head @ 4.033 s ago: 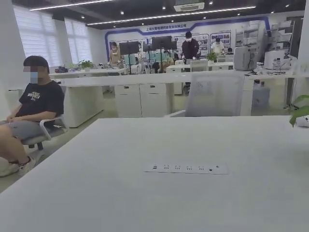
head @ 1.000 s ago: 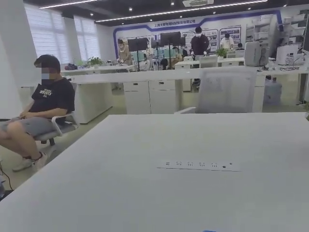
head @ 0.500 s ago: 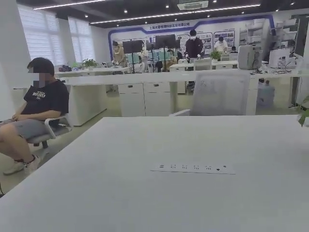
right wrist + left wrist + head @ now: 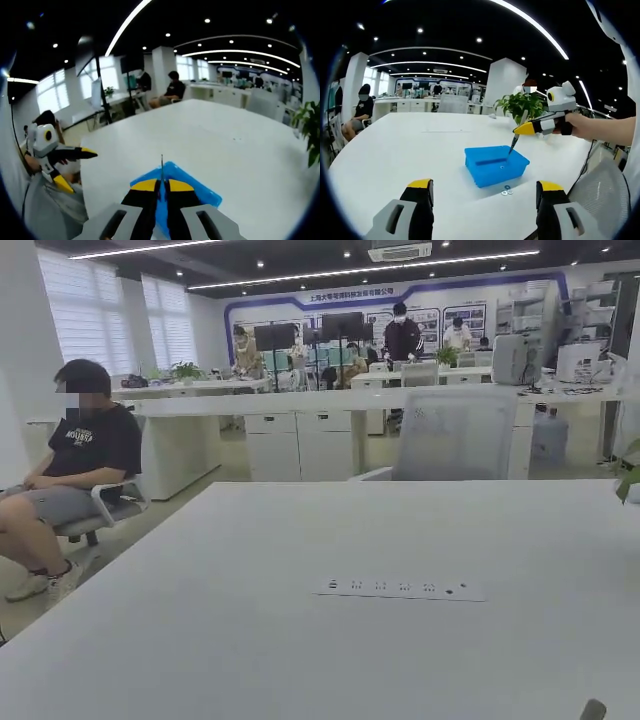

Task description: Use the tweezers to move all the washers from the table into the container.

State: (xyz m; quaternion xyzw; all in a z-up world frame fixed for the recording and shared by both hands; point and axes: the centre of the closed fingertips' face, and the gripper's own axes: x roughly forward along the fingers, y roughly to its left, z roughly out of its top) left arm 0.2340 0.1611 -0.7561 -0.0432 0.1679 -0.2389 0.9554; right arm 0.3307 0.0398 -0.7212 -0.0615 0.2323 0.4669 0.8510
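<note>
A blue container [image 4: 495, 164] sits on the white table [image 4: 420, 150], and a few small washers [image 4: 507, 190] lie on the table just in front of it. My right gripper [image 4: 518, 130] is shut on thin metal tweezers [image 4: 513, 143] whose tips point down over the container's right side. In the right gripper view the jaws of that gripper [image 4: 161, 186] pinch the tweezers [image 4: 161, 167] above the blue container [image 4: 205, 194]. My left gripper [image 4: 484, 186] is open, its jaws wide apart short of the container. It also hangs open at the left as the left gripper [image 4: 75, 165].
A flat power strip [image 4: 400, 588] is set into the table's middle. A potted plant [image 4: 517, 104] stands behind the container. A mesh chair [image 4: 450, 435] is at the far edge, and a person [image 4: 70, 470] sits off to the left.
The head camera has shifted slightly. A small grey tip has come into the bottom right corner of the head view.
</note>
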